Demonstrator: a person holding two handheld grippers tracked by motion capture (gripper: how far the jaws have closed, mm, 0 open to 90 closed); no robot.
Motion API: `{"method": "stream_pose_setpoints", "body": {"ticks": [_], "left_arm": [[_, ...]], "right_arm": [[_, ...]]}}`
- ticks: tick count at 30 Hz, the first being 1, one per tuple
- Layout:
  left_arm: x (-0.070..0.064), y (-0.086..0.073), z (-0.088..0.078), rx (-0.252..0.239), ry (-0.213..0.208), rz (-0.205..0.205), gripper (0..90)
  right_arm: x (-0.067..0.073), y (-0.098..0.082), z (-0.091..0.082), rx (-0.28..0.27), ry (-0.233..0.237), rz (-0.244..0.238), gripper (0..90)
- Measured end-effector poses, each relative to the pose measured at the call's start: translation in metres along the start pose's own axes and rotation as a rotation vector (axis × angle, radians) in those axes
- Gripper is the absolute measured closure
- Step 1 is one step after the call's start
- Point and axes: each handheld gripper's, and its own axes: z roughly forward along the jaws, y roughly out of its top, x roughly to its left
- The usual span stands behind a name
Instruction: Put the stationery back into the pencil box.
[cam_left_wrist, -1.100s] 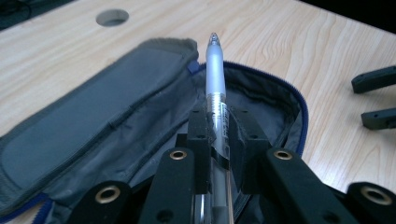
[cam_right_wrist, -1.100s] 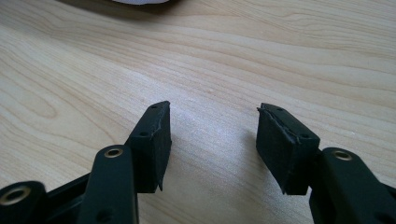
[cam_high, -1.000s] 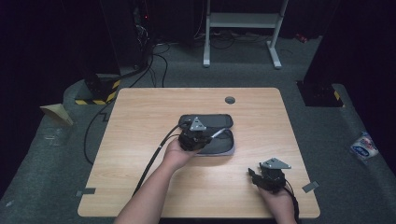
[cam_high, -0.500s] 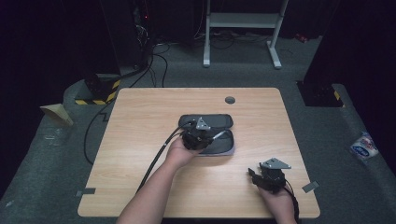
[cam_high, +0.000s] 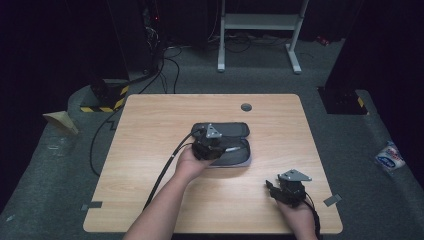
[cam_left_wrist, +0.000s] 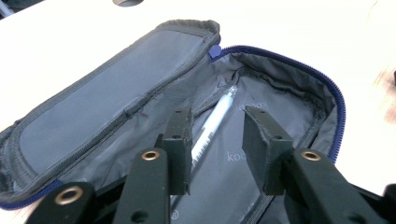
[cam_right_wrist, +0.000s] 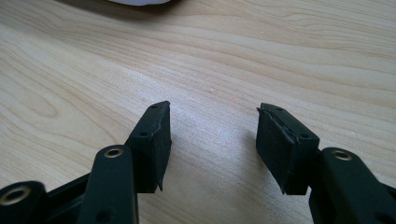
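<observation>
1. The table (cam_high: 150, 150) is light wood with a dark round hole (cam_high: 246, 107) near its far edge. It stands on grey floor in a dark room.
2. The case (cam_high: 235, 150) lies open near the middle of the table, a grey pencil case with a blue zip. Its flap (cam_left_wrist: 116, 88) is folded back to the far side, and in the left gripper view the grey lining shows faint printed letters.
3. The left gripper (cam_left_wrist: 217, 140) is held in the person's left hand (cam_high: 187, 162) over the near left part of the case, its cable trailing back towards the near edge. Its jaws have just been opening and now stand apart above the lining. They press on nothing.
4. The right gripper (cam_right_wrist: 212, 140) is held in the right hand (cam_high: 297, 212) near the table's near right corner, well apart from the case. Its jaws are spread over bare wood with nothing between them.
5. The pen (cam_left_wrist: 215, 123), white and slim, lies inside the case on the lining. It runs from beside the left jaw away towards the far end of the pocket. Neither pad touches it.
6. A small white and blue packet (cam_high: 389, 157) lies on the floor to the right of the table.
</observation>
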Motion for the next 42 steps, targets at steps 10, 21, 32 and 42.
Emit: {"method": "stream_pose_setpoints", "body": {"ticks": [10,21,32,42], "left_arm": [[0.009,-0.022,-0.03,-0.049,0.07,-0.067,44.4],[0.028,-0.077,-0.075,-0.09,0.144,-0.177,28.9],[0.041,-0.141,-0.105,-0.033,0.184,-0.269,13.8],[0.039,-0.187,-0.114,0.077,0.248,-0.28,10.3]], "right_arm": [[0.0,0.0,0.0,0.0,-0.001,0.0,44.8],[0.0,0.0,0.0,0.0,0.0,0.001,44.8],[0.0,0.0,0.0,0.0,0.001,0.002,44.7],[0.0,0.0,0.0,0.0,0.0,0.002,44.7]]}}
